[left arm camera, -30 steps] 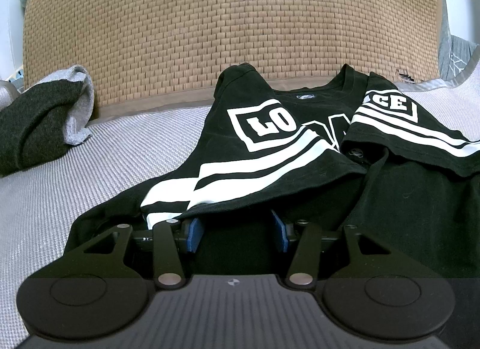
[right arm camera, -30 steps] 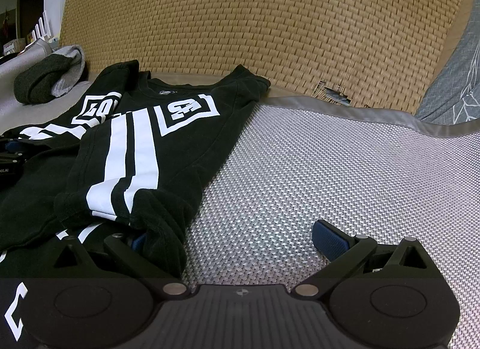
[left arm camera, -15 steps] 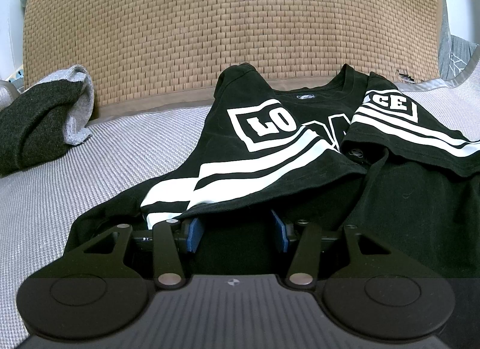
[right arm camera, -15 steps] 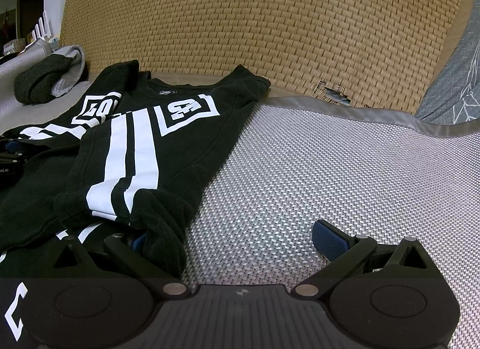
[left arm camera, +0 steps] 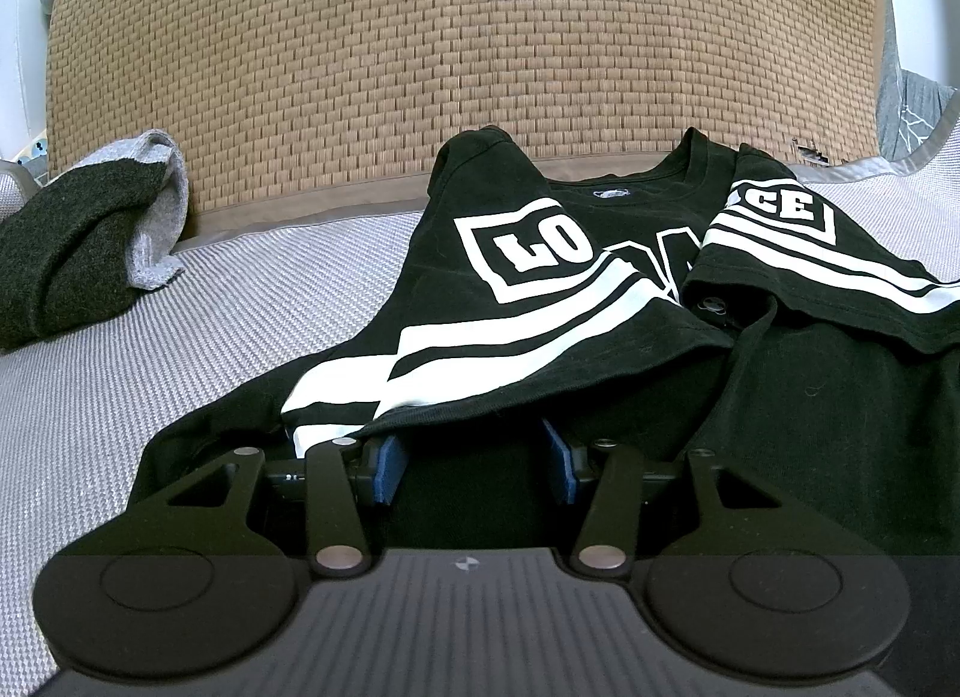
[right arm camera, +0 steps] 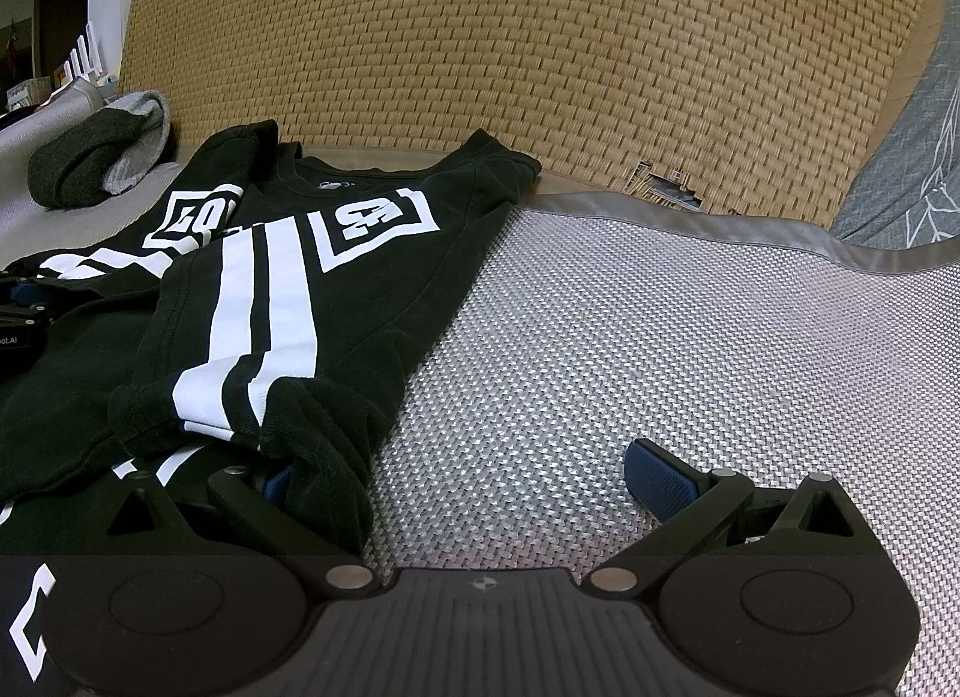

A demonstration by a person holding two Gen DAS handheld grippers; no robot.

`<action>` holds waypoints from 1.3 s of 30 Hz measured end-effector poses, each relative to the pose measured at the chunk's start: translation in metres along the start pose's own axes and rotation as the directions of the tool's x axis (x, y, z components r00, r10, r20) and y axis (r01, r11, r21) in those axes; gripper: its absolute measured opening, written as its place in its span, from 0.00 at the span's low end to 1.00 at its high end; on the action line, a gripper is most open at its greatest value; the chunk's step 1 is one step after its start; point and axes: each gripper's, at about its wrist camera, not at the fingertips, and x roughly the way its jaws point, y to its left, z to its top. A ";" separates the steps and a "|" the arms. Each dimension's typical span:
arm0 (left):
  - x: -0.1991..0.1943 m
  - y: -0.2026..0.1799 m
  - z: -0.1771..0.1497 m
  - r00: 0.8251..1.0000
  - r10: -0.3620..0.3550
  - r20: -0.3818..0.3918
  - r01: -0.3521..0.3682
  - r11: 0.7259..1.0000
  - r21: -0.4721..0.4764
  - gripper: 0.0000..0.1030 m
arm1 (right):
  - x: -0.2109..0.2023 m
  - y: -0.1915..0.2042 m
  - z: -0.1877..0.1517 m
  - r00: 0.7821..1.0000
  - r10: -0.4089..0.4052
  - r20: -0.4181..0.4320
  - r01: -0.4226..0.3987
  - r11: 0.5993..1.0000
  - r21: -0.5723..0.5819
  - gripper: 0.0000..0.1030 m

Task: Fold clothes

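At the far left we see a rolled bundle of dark and light grey cloth (left arm camera: 90,253) lying on a silver-grey woven mat (left arm camera: 180,349) with a fine ribbed texture. Behind everything rises a tan wicker panel (left arm camera: 468,55) of small brick-like weave, chipped near its lower right edge.

In the middle lies the black T-shirt (left arm camera: 540,301), soft cotton with bold white stripes and block letters, both sleeves folded in over its body. Our left gripper (left arm camera: 474,460) rests low on the shirt, its blue pads about half apart with black fabric lying between them and a striped sleeve draped over the tips; we cannot tell whether it grips.

To the right, our right gripper (right arm camera: 456,475) stands wide open at the shirt's edge: its left pad is hidden under a bunched sleeve (right arm camera: 258,373), its right pad is bare over the mat. A grey patterned cushion (right arm camera: 906,175) sits at the far right.
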 end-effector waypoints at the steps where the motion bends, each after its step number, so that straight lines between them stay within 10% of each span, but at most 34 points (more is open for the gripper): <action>1: 0.000 0.000 0.000 1.000 0.000 0.000 0.000 1.000 0.000 0.49 | 0.000 0.000 0.000 1.000 0.000 0.000 0.000 1.000 0.000 1.00; 39: 0.000 -0.003 0.000 1.000 0.020 0.000 -0.020 1.000 0.019 0.51 | 0.000 0.001 -0.001 1.000 0.005 -0.001 -0.005 1.000 -0.002 1.00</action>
